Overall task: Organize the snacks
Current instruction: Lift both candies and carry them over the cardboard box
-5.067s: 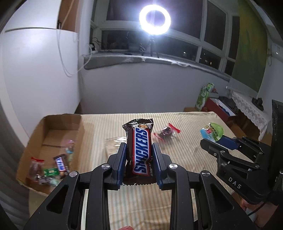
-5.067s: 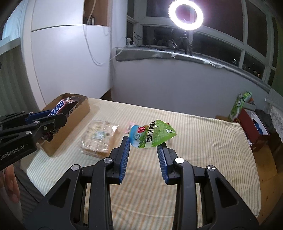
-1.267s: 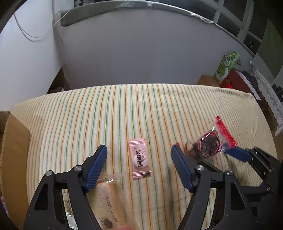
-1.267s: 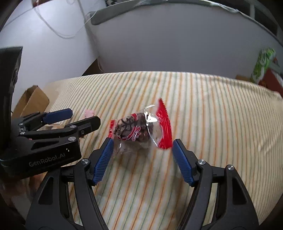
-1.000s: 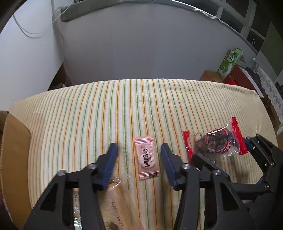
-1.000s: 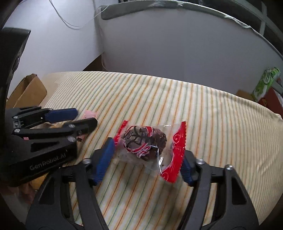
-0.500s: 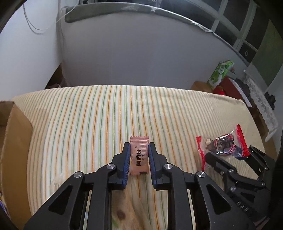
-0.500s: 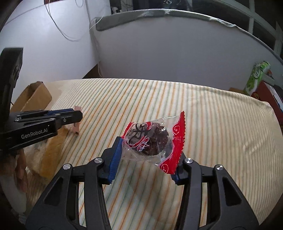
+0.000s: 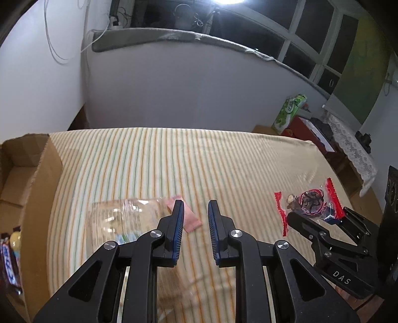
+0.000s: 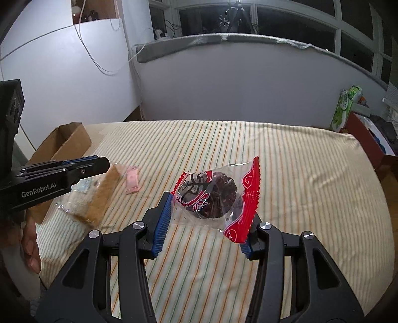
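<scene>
Some snacks lay in the cardboard box [image 9: 47, 171] at left; the right gripper [image 10: 209, 216] clamped the red-ended packet [image 10: 211, 191]; the left gripper [image 9: 196, 207] was closed, empty; the pink sachet [image 10: 131, 179] and the clear bread packet [image 9: 124, 218] lay unsorted on the striped table [image 9: 199, 159].

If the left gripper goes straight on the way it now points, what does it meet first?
Probably the bare striped cloth; the pink packet lies nearer, beside the left gripper, though depth is unclear.

White walls [image 9: 37, 82], dark windows [image 10: 286, 22], perhaps a padded sill [image 10: 199, 41].
</scene>
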{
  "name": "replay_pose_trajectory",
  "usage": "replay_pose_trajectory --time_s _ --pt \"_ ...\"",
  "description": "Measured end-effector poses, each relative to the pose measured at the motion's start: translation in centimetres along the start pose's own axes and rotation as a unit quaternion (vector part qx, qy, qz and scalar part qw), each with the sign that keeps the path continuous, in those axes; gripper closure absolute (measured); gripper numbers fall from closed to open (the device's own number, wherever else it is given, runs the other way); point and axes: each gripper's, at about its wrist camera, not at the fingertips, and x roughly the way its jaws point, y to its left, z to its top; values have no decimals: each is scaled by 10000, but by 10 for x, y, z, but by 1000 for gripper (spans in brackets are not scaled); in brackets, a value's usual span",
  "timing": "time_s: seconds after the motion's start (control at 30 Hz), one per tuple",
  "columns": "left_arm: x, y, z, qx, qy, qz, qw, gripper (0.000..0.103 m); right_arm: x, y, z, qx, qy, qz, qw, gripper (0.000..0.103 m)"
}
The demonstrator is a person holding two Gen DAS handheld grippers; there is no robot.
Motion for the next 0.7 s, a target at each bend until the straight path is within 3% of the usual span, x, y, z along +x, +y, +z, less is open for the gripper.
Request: replay_pose_trajectory --time_s 0.3,0.53,0.6,0.7 --pt "-54 -12 -3 184 -474 -113 9986 85 -45 13 1 -104 -315 -71 9994 66" --pt "-86 3 -12 100 -704 -65 9974 85 -33 7 -16 49 -116 -92 9999 68" --pt "-90 8 -17 53 -706 -5 9975 85 -23 7 -26 8 170 72 9998 51" --pt "-82 15 -19 -29 -579 94 9983 85 -16 23 -41 -206 202 428 9987 35"
